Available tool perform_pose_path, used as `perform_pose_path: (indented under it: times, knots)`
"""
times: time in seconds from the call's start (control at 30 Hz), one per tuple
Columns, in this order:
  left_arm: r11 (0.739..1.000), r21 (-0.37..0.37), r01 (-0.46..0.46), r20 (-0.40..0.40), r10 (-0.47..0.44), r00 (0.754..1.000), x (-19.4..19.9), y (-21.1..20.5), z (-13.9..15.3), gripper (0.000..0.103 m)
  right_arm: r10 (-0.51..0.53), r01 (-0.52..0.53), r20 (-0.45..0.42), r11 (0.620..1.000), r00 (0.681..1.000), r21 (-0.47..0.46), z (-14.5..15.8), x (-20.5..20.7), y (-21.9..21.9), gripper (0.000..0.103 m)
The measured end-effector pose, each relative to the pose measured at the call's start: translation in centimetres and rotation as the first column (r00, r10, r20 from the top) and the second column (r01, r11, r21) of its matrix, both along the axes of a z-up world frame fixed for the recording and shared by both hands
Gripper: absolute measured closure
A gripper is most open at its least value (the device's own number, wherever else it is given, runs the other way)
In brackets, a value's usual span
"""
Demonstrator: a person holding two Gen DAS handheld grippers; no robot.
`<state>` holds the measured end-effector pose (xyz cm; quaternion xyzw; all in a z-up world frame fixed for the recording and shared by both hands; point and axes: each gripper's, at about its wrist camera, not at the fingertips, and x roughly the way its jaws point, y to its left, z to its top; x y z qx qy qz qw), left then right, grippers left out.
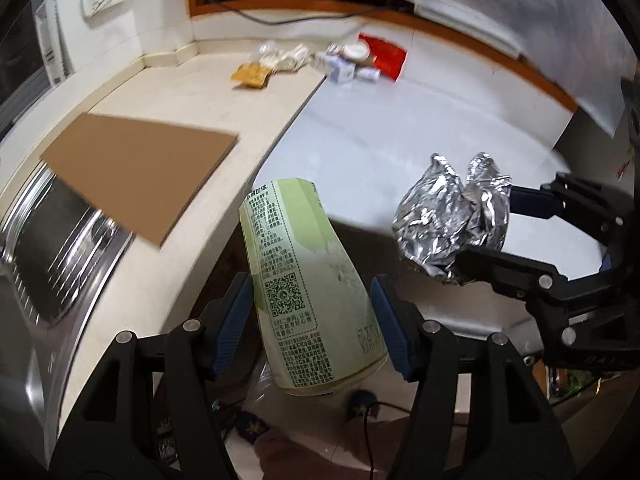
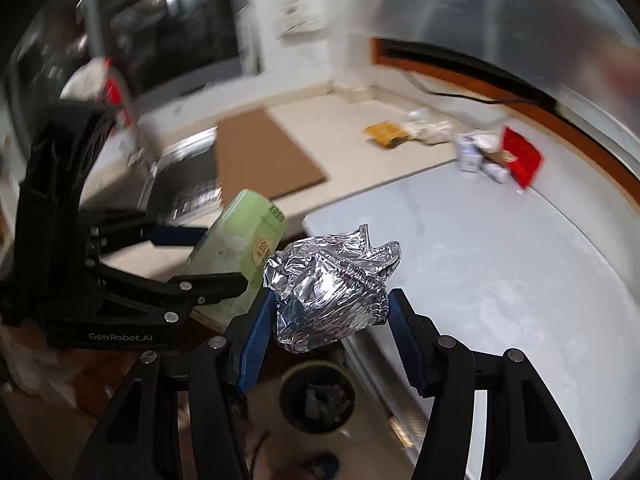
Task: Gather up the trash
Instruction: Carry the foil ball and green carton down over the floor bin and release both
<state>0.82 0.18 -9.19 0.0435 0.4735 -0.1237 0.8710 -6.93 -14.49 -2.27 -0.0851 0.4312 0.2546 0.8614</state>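
Left wrist view. The left gripper [image 1: 312, 316] is closed on a green paper cup [image 1: 308, 288], blue pads bearing on opposite sides of its wall. The cup is tilted, its narrow base away from the camera and its wide end toward the floor. Risk: a thin tapered cup can slide along its taper out of a side pinch, or buckle if the squeeze is raised; either would drop it on the floor short of the bin. The gripper hangs off the front edge of the counter [image 1: 168, 92], aimed forward and somewhat down. The right gripper [image 1: 486, 228] reaches in from the right, closed on a crumpled foil ball [image 1: 452, 216]. More trash [image 1: 320, 60] lies at the back of the counter, well apart from both grippers. A cardboard sheet [image 1: 136, 168] overhangs the sink [image 1: 48, 248].

Right wrist view. The right gripper [image 2: 332, 314] grips the foil ball [image 2: 330, 284] low on its sides; most of the ball stands above the pads. Risk: crumpled foil gives under load, so the hold may loosen and the ball roll forward out of the jaws. A dark bin [image 2: 318, 396] stands on the floor just below this gripper; the cup [image 2: 240, 240] in the left gripper [image 2: 224, 258] sits to the left of it, so an early release would probably miss. The two grippers are near each other and could clash over the bin. The right gripper points forward, pitched slightly down.
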Motion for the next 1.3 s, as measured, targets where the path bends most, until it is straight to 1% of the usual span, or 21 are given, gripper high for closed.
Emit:
perform_pose_path:
  times: [0.13, 0.23, 0.47, 0.67, 0.77, 0.8, 0.87, 1.0, 1.17, 1.3]
  knots:
    - [0.999, 0.014, -0.032, -0.032, 0.032, 0.999, -2.4, 1.3, -2.9, 0.045, 0.089, -0.092, -0.073, 0.995, 0.993, -0.040, -3.2, -1.5, 2.3, 0.046]
    - [0.998, 0.012, -0.062, -0.069, 0.062, 0.996, -3.5, 2.4, -5.2, 0.045, 0.129, -0.138, -0.107, 0.987, 0.986, -0.079, -6.0, -2.5, 3.9, 0.046]
    - [0.996, 0.034, -0.087, -0.150, 0.092, 0.984, -5.1, 4.2, -10.7, 0.045, 0.139, -0.166, -0.191, 0.978, 0.972, -0.129, -12.8, -2.9, 5.8, 0.046]
    - [0.997, 0.058, -0.060, -0.192, 0.070, 0.979, -5.1, 4.0, -15.4, 0.045, 0.108, -0.155, -0.265, 0.974, 0.958, -0.164, -19.2, -2.7, 6.1, 0.046]
    - [0.998, 0.055, -0.042, -0.218, 0.053, 0.975, -5.0, 3.5, -17.7, 0.045, 0.082, -0.140, -0.301, 0.974, 0.950, -0.179, -22.2, -2.9, 6.1, 0.046]
    - [0.998, 0.052, -0.040, -0.229, 0.051, 0.972, -4.4, 3.1, -18.4, 0.045, 0.071, -0.133, -0.310, 0.974, 0.948, -0.185, -23.1, -3.1, 6.1, 0.046]
    - [0.998, 0.050, -0.030, -0.256, 0.042, 0.966, -4.4, 2.6, -20.2, 0.045, 0.044, -0.113, -0.332, 0.975, 0.942, -0.190, -24.9, -3.3, 6.1, 0.046]
    - [0.998, 0.058, -0.002, -0.289, 0.019, 0.957, -4.5, 1.8, -23.0, 0.045, -0.013, -0.070, -0.370, 0.975, 0.929, -0.209, -28.4, -3.7, 5.4, 0.046]
    - [0.998, 0.049, 0.031, -0.314, -0.014, 0.949, -4.4, 1.2, -26.1, 0.045, -0.080, -0.020, -0.405, 0.972, 0.911, -0.236, -32.3, -3.9, 4.7, 0.046]
    - [1.000, 0.007, 0.019, -0.330, -0.016, 0.944, -4.3, 1.5, -28.7, 0.045, -0.120, 0.011, -0.423, 0.968, 0.898, -0.251, -35.1, -4.1, 4.5, 0.045]
